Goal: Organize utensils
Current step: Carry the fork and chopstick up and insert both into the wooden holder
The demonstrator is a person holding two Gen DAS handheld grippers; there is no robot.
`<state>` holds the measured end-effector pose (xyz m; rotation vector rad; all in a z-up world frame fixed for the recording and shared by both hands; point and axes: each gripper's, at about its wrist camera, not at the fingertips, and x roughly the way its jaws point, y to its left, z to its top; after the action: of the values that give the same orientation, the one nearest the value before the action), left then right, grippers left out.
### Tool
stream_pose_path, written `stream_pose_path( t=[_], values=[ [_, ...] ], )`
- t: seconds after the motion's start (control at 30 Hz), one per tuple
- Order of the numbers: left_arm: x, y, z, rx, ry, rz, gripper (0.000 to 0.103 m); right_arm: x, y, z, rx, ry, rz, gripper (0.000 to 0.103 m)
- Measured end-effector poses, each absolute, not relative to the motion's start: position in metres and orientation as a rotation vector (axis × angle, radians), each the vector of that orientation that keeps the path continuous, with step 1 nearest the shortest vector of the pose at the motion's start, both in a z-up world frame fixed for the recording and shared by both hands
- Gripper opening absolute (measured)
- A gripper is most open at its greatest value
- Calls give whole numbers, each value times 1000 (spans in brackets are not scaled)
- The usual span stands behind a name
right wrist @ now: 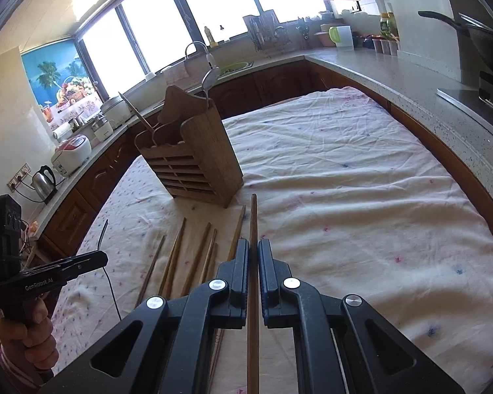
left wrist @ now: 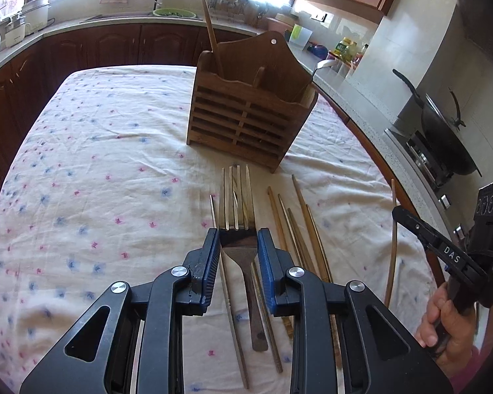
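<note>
A wooden utensil holder (left wrist: 246, 115) stands on the cloth-covered table; it also shows in the right wrist view (right wrist: 194, 161). One chopstick (left wrist: 210, 29) and a metal spoon (left wrist: 315, 70) stand in it. My left gripper (left wrist: 238, 239) is shut on a metal fork (left wrist: 236, 197), tines pointing at the holder. My right gripper (right wrist: 253, 256) is shut on a wooden chopstick (right wrist: 253, 229) and also shows in the left wrist view (left wrist: 407, 220). Several wooden chopsticks (left wrist: 299, 226) lie on the cloth; they also show in the right wrist view (right wrist: 194, 256). A metal chopstick (left wrist: 228, 298) lies under my left gripper.
The table has a white floral cloth (left wrist: 98, 164). A stone counter (right wrist: 410, 78) wraps around it, with a wok on a stove (left wrist: 443, 138), a sink (left wrist: 167, 13), rice cookers (right wrist: 72, 154) and a kettle (right wrist: 44, 180). A thin cable (right wrist: 106, 262) lies on the cloth.
</note>
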<state>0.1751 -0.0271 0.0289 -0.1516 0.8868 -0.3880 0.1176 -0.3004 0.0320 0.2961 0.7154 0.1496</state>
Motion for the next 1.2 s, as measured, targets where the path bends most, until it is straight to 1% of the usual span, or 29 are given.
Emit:
stream_pose_path(
  t=[0.53, 1.2],
  values=[
    [167, -9, 69, -181, 767, -387, 21, 107, -290, 80, 313, 585, 212, 6],
    [184, 4, 90, -206, 710, -365, 21, 117, -289, 104, 313, 519, 239, 6]
  ],
)
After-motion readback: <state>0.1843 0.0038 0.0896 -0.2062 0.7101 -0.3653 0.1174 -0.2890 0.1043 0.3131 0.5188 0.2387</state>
